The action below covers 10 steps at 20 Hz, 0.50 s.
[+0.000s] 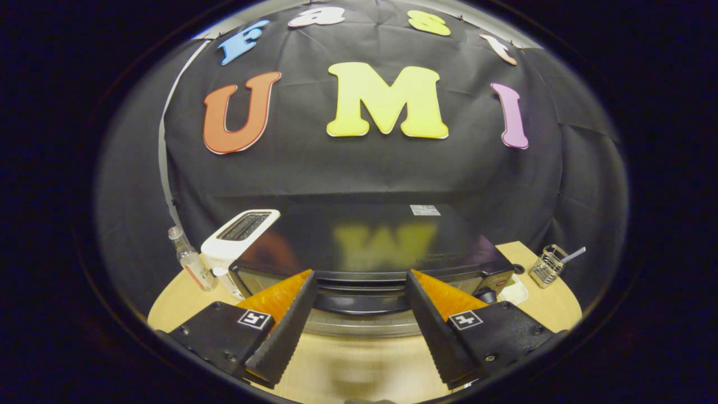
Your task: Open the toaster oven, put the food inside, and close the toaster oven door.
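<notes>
oven [364, 247] looks heavy & stiff, glossy black top w/ a slick finish, so prob won't shift on the counter [348, 365] when the door gets pulled. door [359, 300] is glass-fronted, so ease it, don't yank. best hold looks like the dark handle bar [362, 283] along the door's top edge: rigid, wide, room for both fingers [283, 325].

gripper [360, 280] is spread wide, grasping nothing; handle sits between the 2 fingertips, just ahead. can't tell if tips touch it yet.

looks: low black box, boxy, small label on top near the back, knob area at its right end. door appears closed. it sits mid counter, against the booth wall. white toaster [241, 238] touching or just beside its left side, clear bottle [190, 261] left of that, wire caddy [547, 266] well off to the right. food not made out.
</notes>
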Each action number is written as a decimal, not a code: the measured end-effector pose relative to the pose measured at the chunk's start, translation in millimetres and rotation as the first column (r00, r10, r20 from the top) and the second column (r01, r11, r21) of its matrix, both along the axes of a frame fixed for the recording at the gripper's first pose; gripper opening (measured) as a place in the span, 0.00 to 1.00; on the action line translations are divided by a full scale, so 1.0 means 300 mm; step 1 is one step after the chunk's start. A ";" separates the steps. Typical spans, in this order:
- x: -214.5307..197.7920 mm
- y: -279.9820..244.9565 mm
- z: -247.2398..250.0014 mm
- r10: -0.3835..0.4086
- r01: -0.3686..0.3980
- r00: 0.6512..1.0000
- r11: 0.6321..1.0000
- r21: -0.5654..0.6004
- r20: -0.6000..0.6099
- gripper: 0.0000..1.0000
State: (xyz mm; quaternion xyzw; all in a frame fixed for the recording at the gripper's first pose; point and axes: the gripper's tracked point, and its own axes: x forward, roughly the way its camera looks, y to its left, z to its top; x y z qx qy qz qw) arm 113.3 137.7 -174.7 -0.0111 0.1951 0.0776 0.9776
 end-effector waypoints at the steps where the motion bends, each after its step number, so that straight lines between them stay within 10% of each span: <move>1: -0.015 -0.003 0.000 -0.003 0.003 1.000 1.000 -0.005 0.001 1.00; 10: -0.274 -0.042 -0.115 -0.014 0.013 0.998 1.000 -0.007 -0.065 1.00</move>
